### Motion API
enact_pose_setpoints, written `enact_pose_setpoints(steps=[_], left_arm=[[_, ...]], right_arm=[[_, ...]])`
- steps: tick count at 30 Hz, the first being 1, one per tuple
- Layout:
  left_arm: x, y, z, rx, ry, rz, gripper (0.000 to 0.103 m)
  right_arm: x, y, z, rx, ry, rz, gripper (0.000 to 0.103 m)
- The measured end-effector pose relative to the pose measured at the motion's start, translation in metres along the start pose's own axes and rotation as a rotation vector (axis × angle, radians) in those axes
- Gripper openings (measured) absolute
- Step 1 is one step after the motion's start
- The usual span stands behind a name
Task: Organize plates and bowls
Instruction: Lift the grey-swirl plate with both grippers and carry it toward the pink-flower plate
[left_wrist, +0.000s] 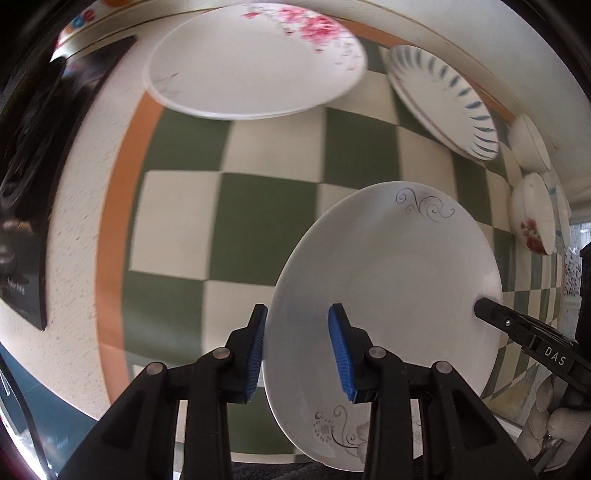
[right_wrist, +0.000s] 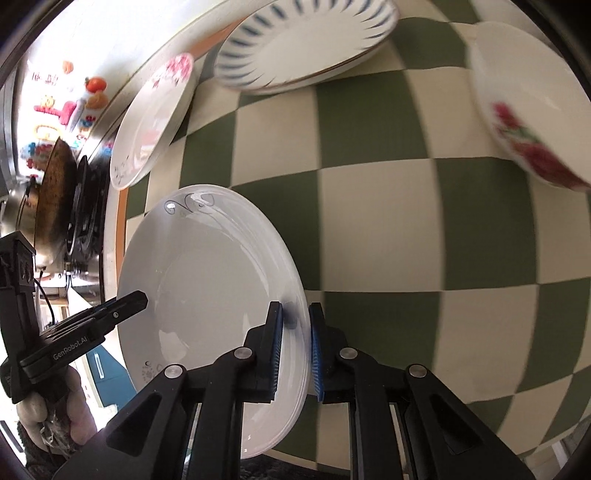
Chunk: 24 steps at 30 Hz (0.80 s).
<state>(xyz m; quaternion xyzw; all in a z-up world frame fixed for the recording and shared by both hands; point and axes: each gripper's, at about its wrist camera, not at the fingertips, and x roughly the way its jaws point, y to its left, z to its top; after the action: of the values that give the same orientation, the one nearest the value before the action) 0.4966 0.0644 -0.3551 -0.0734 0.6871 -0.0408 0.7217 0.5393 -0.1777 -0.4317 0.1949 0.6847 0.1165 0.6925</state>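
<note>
A white plate with grey swirl patterns (left_wrist: 388, 280) hangs tilted above the checked mat, held at opposite rims by both grippers. My left gripper (left_wrist: 299, 314) has its blue pads either side of the plate's near rim, one above and one below. From the right, the right gripper (left_wrist: 484, 306) reaches onto the far rim. In the right wrist view the same plate (right_wrist: 207, 273) has its rim pinched between the pads of my right gripper (right_wrist: 295, 310). The left gripper (right_wrist: 136, 297) clamps the opposite rim, its lower finger hidden.
On the green-and-cream checked mat (left_wrist: 258, 206) lie a pink-flowered plate (left_wrist: 255, 59), blue-dashed plates (left_wrist: 443, 99), a plain white bowl (left_wrist: 528, 144) and a red-flowered bowl (left_wrist: 535, 218). A dark wok (right_wrist: 55, 195) sits on a stove at the left. Gloved hands (right_wrist: 55, 413) hold the grippers.
</note>
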Motion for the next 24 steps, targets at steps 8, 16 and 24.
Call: enact_pose_setpoints(steps=[8, 16, 24], left_arm=[[0.005, -0.066, 0.011, 0.077, 0.005, -0.017, 0.031], [0.022, -0.095, 0.020, 0.105, 0.017, -0.006, 0.031], [0.036, -0.106, 0.017, 0.098, 0.029, 0.033, 0.031]], right_arm=[[-0.037, -0.051, -0.002, 0.052, -0.063, -0.014, 0.016], [-0.044, -0.087, 0.001, 0.080, -0.087, -0.025, 0.016], [-0.036, -0.092, 0.002, 0.055, -0.085, -0.034, 0.016]])
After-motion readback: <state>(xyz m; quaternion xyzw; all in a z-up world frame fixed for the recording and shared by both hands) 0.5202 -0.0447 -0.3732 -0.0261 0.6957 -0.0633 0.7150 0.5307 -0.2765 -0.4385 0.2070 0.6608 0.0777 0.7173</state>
